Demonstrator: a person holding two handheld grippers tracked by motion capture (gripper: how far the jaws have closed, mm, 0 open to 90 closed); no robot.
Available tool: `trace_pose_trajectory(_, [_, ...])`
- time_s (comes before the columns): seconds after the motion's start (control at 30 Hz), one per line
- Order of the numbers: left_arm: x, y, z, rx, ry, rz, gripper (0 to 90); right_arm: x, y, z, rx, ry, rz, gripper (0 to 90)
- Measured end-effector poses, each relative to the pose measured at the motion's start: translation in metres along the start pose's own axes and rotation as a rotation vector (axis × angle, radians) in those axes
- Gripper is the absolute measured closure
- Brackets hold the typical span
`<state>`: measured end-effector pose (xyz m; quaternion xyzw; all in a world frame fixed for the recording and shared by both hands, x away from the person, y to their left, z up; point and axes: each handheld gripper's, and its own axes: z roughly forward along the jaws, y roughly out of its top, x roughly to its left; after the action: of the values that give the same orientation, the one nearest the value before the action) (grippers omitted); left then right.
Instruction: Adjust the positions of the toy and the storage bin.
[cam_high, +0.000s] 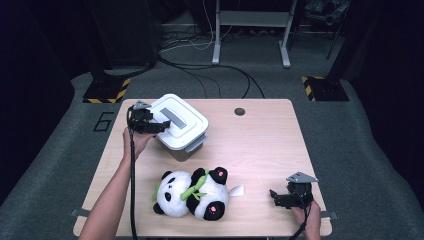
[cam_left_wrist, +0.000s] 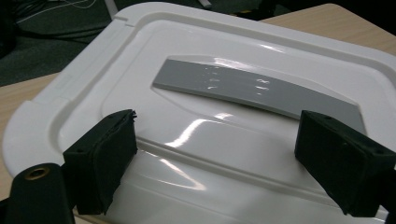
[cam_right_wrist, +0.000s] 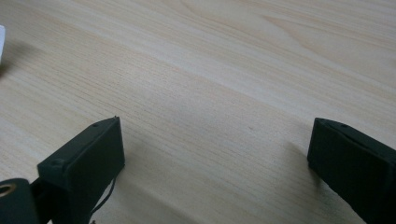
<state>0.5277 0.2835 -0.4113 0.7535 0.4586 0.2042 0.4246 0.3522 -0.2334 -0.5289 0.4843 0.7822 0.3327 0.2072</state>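
A white lidded box (cam_high: 181, 126) with a grey handle (cam_high: 176, 119) stands on the wooden table (cam_high: 260, 145), back left. My left gripper (cam_high: 159, 126) hangs over the lid's left side, open. In the left gripper view its black jaws stand wide apart above the glossy lid (cam_left_wrist: 233, 140), just short of the grey handle (cam_left_wrist: 261, 91), with nothing between them. A black-and-white plush panda (cam_high: 196, 194) with a green ribbon lies near the front edge. My right gripper (cam_high: 276, 197) rests low at the front right, open, and in the right gripper view bare wood (cam_right_wrist: 210, 93) lies between its jaws.
A round cable hole (cam_high: 240, 111) sits near the table's back edge. Behind the table, cables run over the grey floor, a metal stand (cam_high: 252, 30) rises, and two yellow-black striped bases (cam_high: 106, 91) flank it.
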Motion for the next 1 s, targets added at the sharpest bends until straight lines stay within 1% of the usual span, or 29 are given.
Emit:
trace_pose_trajectory(0.13, [-0.01,-0.002,-0.001,0.001,-0.006,-0.001,12.6,0.0,0.0,0.0,-0.001,0.0,-0.003,3.1])
trace_pose_trajectory(0.23, [-0.017,-0.004,-0.003,-0.001,-0.019,0.013,12.6,0.0,0.0,0.0,-0.001,0.0,-0.003,3.1])
trace_pose_trajectory(0.4, [-0.028,-0.007,-0.005,-0.007,-0.028,0.018,12.6,0.0,0.0,0.0,0.0,-0.002,-0.003,3.1])
trace_pose_trajectory(0.47, [-0.03,-0.008,-0.006,-0.005,-0.027,0.017,12.6,0.0,0.0,0.0,0.0,-0.002,-0.003,3.1])
trace_pose_trajectory(0.57, [-0.029,-0.008,-0.006,-0.014,-0.029,0.016,13.3,0.0,0.0,0.0,0.0,0.0,0.0,3.1])
trace_pose_trajectory(0.6, [-0.027,-0.008,-0.007,-0.011,-0.029,0.022,13.6,0.0,0.0,0.0,0.0,0.001,0.0,3.5])
trace_pose_trajectory(0.63, [-0.027,-0.009,-0.008,-0.018,-0.021,0.02,13.3,0.0,0.0,0.0,-0.002,0.0,-0.002,5.3])
trace_pose_trajectory(0.7, [-0.024,-0.011,-0.012,-0.038,-0.017,0.02,12.8,0.0,0.0,-0.004,-0.02,-0.006,-0.008,8.7])
trace_pose_trajectory(0.73, [-0.023,-0.012,-0.014,-0.048,-0.019,0.015,11.9,0.0,0.0,-0.006,-0.043,-0.006,0.001,8.2])
trace_pose_trajectory(0.77, [-0.022,-0.013,-0.016,-0.049,-0.021,0.014,10.7,0.0,0.001,-0.01,-0.075,0.019,0.023,7.7])
trace_pose_trajectory(0.8, [-0.021,-0.013,-0.018,-0.051,-0.011,0.018,10.5,0.001,0.003,-0.013,-0.1,0.036,0.034,7.7])
trace_pose_trajectory(0.83, [-0.021,-0.013,-0.02,-0.052,-0.009,0.015,10.4,0.003,0.007,-0.016,-0.114,0.031,0.035,7.4])
trace_pose_trajectory(0.87, [-0.02,-0.014,-0.021,-0.051,-0.007,0.009,9.1,0.004,0.01,-0.018,-0.121,0.033,0.029,7.5])
trace_pose_trajectory(0.9, [-0.019,-0.014,-0.023,-0.049,-0.008,0.007,8.0,0.006,0.014,-0.02,-0.133,0.048,0.026,7.8])
trace_pose_trajectory(0.93, [-0.018,-0.015,-0.025,-0.048,-0.009,0.019,8.1,0.008,0.018,-0.022,-0.137,0.05,0.021,7.9])
trace_pose_trajectory(0.97, [-0.018,-0.016,-0.027,-0.049,-0.014,0.022,8.0,0.01,0.022,-0.023,-0.139,0.052,0.012,7.9])
trace_pose_trajectory(1.0, [-0.018,-0.017,-0.028,-0.04,-0.019,0.036,8.0,0.012,0.024,-0.023,-0.14,0.056,0.007,8.2])
